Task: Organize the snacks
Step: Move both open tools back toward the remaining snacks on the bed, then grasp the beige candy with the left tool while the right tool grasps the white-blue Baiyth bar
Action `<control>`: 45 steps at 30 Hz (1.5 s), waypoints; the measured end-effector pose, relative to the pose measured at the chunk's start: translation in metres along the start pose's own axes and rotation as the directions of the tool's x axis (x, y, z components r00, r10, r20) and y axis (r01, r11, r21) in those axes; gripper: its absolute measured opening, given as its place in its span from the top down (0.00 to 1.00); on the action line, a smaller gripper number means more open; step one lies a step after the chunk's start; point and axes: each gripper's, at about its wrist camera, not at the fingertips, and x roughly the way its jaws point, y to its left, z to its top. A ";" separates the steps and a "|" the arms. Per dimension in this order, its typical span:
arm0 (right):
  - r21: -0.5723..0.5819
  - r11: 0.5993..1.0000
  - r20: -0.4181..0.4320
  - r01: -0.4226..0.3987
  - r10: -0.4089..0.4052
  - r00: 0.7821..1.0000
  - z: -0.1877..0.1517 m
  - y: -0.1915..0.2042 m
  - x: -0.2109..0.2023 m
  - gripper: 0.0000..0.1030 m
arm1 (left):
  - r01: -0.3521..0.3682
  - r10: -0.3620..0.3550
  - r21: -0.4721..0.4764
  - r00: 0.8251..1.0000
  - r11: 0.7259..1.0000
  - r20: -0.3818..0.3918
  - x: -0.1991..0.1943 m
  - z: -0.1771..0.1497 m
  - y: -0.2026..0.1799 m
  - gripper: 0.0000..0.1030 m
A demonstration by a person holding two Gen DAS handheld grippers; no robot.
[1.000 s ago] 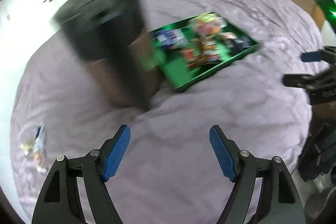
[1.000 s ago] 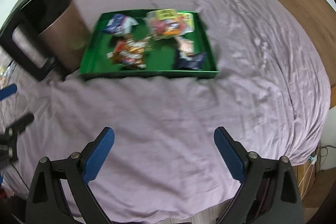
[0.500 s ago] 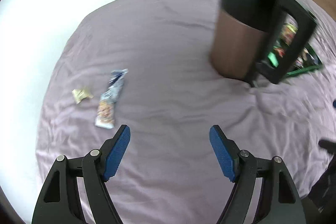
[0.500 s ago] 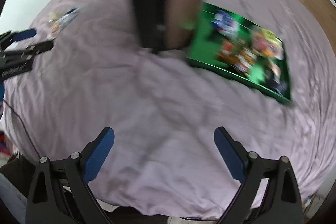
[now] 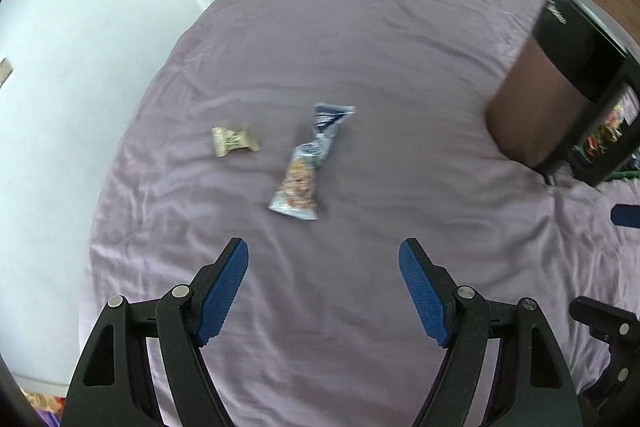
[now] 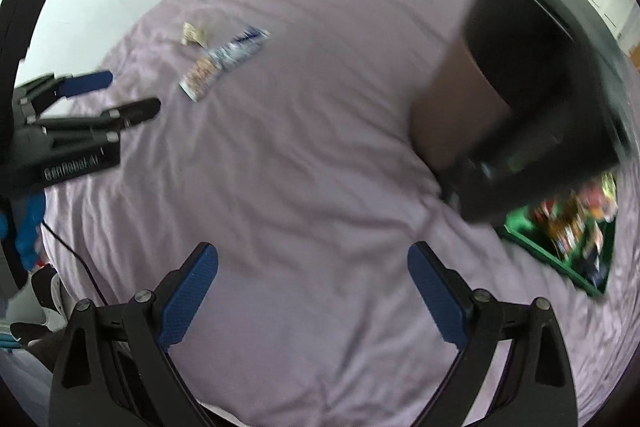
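Left gripper [image 5: 323,267] hangs with jaws spread and empty, the blue snack packet [image 5: 307,165] just ahead on the purple bedspread [image 5: 360,47]. Right gripper [image 6: 313,275] is spread and empty too. Green tray [image 6: 560,259] sits beyond the brown bin [image 6: 472,115], far from that packet.

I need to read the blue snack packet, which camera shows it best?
Left wrist view: the blue packet lies near centre on the sheet, fairly sharp. The right wrist view shows it smaller, farther off and blurred.
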 end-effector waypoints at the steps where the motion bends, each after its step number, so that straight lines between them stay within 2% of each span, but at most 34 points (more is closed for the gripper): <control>1: -0.003 1.000 0.003 -0.008 0.008 1.000 0.007 0.005 0.002 0.00 | -0.006 0.006 -0.012 1.000 1.000 -0.002 0.002 0.000 0.008 0.29; 11: -0.044 0.997 0.036 -0.070 0.072 0.997 0.070 0.057 0.032 0.00 | -0.060 0.059 -0.077 0.998 0.995 -0.012 0.023 0.004 0.062 0.29; 18: -0.057 0.994 0.048 -0.093 0.096 0.994 0.099 0.077 0.050 0.00 | -0.082 0.079 -0.112 0.996 0.990 -0.034 0.042 0.008 0.087 0.29; 23: -0.040 0.993 0.051 -0.109 0.111 0.992 0.119 0.090 0.068 0.00 | -0.105 0.095 -0.193 0.994 0.976 -0.062 0.059 0.010 0.121 0.29; 26: -0.027 0.993 0.048 -0.113 0.114 0.992 0.129 0.097 0.083 0.00 | -0.103 0.095 -0.198 0.994 0.975 -0.051 0.071 0.018 0.138 0.29; 32: 0.044 0.992 0.022 -0.121 0.120 0.993 0.143 0.099 0.114 0.00 | -0.020 0.011 -0.208 0.999 0.978 -0.043 0.103 0.052 0.160 0.29; 38: 0.068 0.990 0.000 -0.125 0.125 0.992 0.147 0.094 0.134 0.00 | 0.069 -0.090 -0.262 0.993 0.963 -0.070 0.138 0.079 0.154 0.29; 45: 0.091 0.985 0.000 -0.146 0.147 0.989 0.156 0.085 0.147 0.00 | 0.086 -0.116 -0.253 0.987 0.964 -0.109 0.167 0.093 0.139 0.29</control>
